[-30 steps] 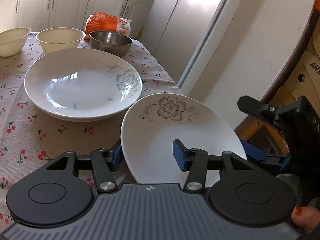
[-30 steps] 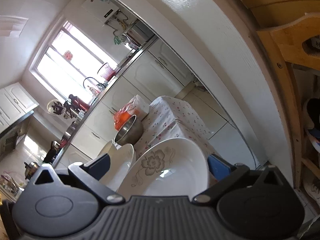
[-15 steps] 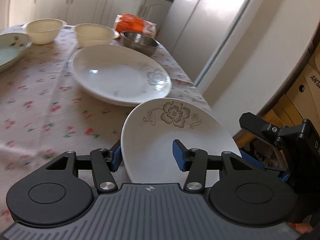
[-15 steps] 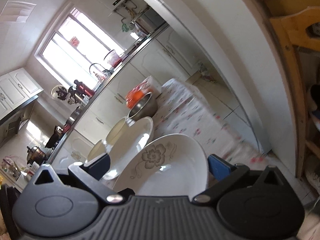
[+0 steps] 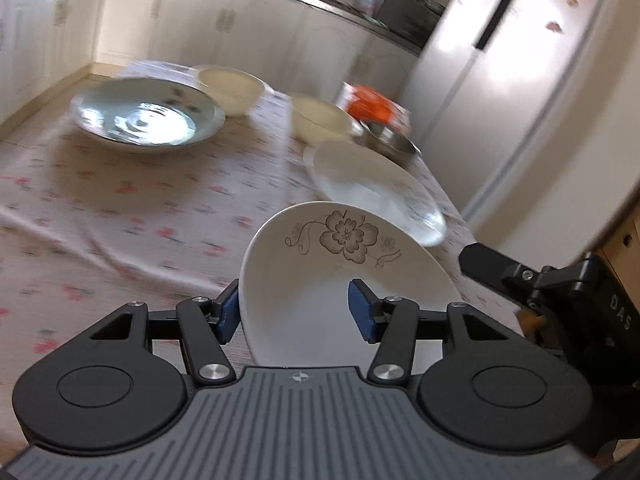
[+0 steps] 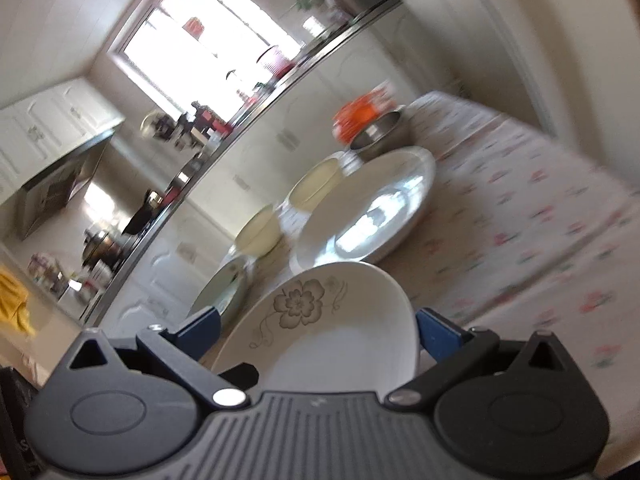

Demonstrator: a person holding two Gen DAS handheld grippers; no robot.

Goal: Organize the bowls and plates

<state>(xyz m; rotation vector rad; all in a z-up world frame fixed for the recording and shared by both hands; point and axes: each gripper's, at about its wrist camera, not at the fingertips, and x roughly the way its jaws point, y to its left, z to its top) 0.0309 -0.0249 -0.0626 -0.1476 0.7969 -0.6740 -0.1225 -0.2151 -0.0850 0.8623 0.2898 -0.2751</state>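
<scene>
Above the bench point(image 5: 120, 216) with its flowery cloth, both tongs carry one white flower plate point(image 5: 340, 280) between them. The left tongs point(image 5: 294, 310) have the plate's near rim between their blue pads and are opening a little; the left pad touches the rim, the right pad sits over the plate's inside. The right tongs point(image 6: 320, 334) are wide around the plate's edge and seem to grip it. On the bench rest a big white plate point(image 5: 372, 184), a pale green plate point(image 5: 144, 114), two cream bowls point(image 5: 232, 88), a metal bowl point(image 5: 390, 142) and an orange bag point(image 5: 372, 106)
</scene>
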